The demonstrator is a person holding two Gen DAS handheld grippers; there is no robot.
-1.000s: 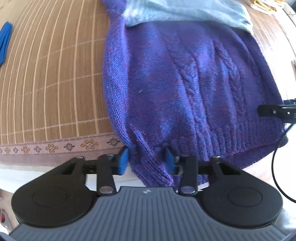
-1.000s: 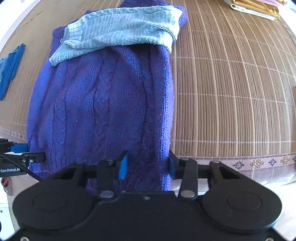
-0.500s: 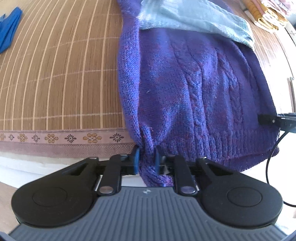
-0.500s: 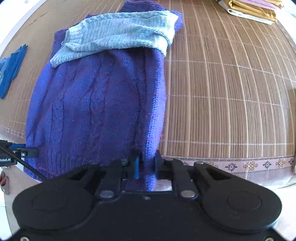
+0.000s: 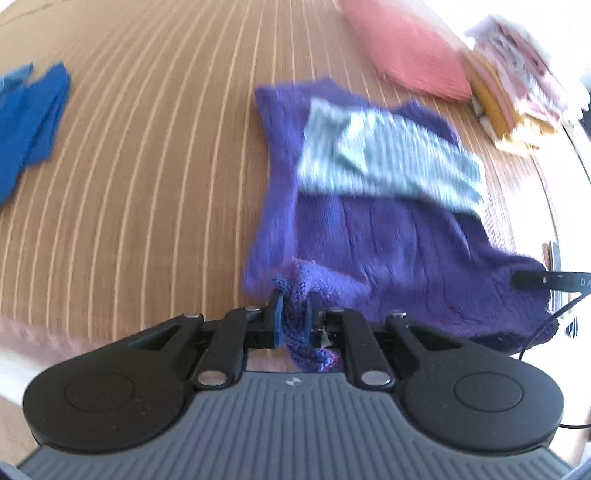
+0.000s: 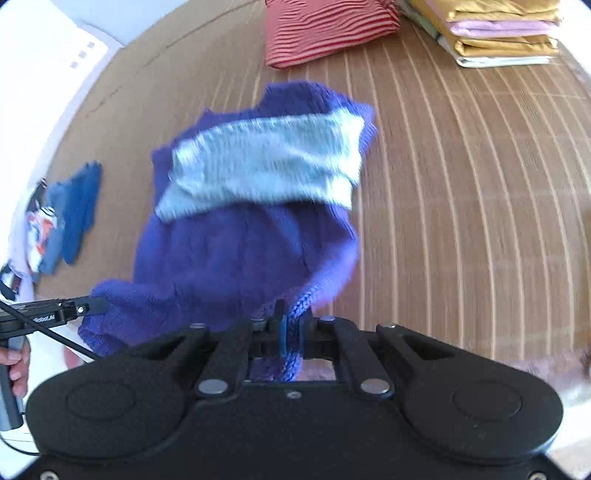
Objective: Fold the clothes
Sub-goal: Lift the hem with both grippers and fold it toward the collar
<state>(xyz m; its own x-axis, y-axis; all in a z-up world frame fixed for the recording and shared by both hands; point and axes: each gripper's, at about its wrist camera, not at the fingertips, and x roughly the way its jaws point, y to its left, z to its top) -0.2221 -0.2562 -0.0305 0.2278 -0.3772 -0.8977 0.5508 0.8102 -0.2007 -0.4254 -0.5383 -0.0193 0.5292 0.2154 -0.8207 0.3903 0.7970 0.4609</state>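
A purple knit sweater (image 5: 388, 236) with a pale blue folded-over sleeve (image 5: 388, 162) lies on a bamboo mat. My left gripper (image 5: 293, 317) is shut on the sweater's bottom hem at its left corner and holds it lifted off the mat. My right gripper (image 6: 291, 328) is shut on the hem's right corner of the same sweater (image 6: 236, 251), also raised. The pale blue sleeve (image 6: 266, 162) shows across the sweater's far part. Each gripper's tip appears at the edge of the other's view. Both views are motion-blurred.
The bamboo mat (image 5: 147, 184) spreads around the sweater. A blue garment (image 5: 29, 118) lies far left. A red striped folded piece (image 6: 325, 26) and a stack of yellow and pink folded cloth (image 6: 498, 33) sit at the back right. The mat's patterned edge is near me.
Both grippers closed on the sweater's bottom hem, then lifted it and carried it forward over the mat. The hem now hangs raised and the sweater's body bunches.
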